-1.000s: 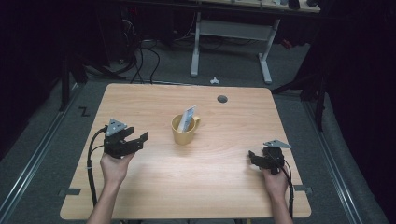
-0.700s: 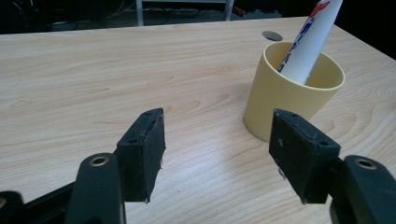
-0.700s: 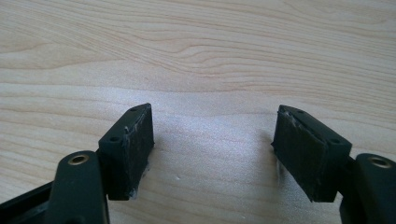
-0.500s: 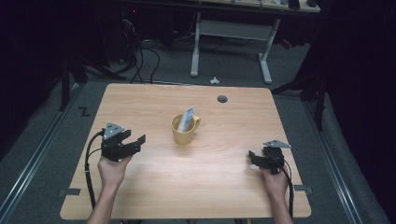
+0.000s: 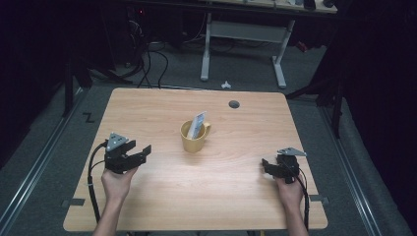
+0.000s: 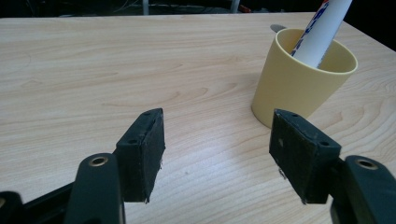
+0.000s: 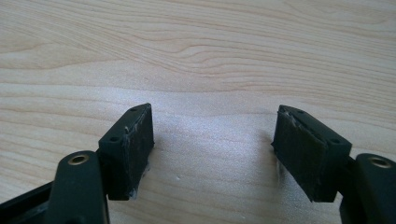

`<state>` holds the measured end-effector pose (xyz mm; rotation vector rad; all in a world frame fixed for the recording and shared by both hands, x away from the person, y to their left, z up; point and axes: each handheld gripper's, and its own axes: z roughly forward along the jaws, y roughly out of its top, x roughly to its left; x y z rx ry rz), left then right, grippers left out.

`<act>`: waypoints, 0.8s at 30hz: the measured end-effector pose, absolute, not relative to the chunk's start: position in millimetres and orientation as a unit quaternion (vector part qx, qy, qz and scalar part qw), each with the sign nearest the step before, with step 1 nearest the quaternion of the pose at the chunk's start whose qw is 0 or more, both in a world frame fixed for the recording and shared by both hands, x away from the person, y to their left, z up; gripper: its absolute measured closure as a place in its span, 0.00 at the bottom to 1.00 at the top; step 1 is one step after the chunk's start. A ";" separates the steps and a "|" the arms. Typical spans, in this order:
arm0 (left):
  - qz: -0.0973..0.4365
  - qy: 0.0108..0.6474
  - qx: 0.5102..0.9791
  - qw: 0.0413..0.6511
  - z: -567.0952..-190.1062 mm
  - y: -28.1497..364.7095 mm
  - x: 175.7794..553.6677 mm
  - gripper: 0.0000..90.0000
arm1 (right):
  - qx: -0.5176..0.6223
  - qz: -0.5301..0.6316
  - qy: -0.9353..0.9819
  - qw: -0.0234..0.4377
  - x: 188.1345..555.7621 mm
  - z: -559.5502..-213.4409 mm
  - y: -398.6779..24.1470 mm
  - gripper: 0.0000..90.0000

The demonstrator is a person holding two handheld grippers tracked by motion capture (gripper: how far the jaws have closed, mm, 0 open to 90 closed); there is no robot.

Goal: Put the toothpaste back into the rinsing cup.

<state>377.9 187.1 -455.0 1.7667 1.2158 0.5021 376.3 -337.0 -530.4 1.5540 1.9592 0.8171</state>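
A: What has moved since 1 second ago?

B: The left gripper (image 5: pixel 135 153). It has drawn back toward the person's edge of the pale wood-grain worktop (image 5: pixel 157 113) and a little to the left, so it now sits farther from the yellow plastic mug (image 5: pixel 193 138). The right gripper (image 5: pixel 269 165) has stayed where it was near the right edge.

A: How do the jaws stand?

B: Both are released. In the left gripper view the 2 black padded jaws are spread wide with bare wood between them. In the right gripper view the jaws are spread the same way, low over the worktop, again with nothing between them.

A: And the mug?

B: Upright near the middle of the worktop, between the 2 grippers and farther from the person than either. In the high view its handle points right. A white tube with blue print (image 5: pixel 197 125) stands tilted inside it, leaning on the rim and sticking out above it. From the left gripper the mug (image 6: pixel 299 79) shows ahead and to the right, just beyond the right-hand jaw, apart from it, with the tube (image 6: pixel 321 29) rising out of it.

A: Anything else?

B: A small dark round hole (image 5: pixel 234 103) in the worktop near its far edge, and a black cable (image 5: pixel 93 177) trailing from the left gripper past the person's left hand (image 5: pixel 117 183).
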 end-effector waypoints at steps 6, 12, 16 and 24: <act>0.200 0.498 0.713 0.452 -459.5 189.5 376.2 0.40 | 0.571 0.300 0.721 0.253 376.3 -530.4 -337.0 0.32; 0.199 0.499 0.716 0.446 -463.8 189.5 375.3 0.40 | 0.572 0.301 0.720 0.253 376.3 -530.4 -337.0 0.32; 0.199 0.500 0.716 0.445 -465.9 189.2 374.2 0.40 | 0.571 0.301 0.721 0.253 376.4 -530.4 -337.1 0.32; 0.198 0.502 0.721 0.434 -473.2 188.5 372.8 0.39 | 0.572 0.300 0.720 0.253 376.3 -530.4 -337.0 0.32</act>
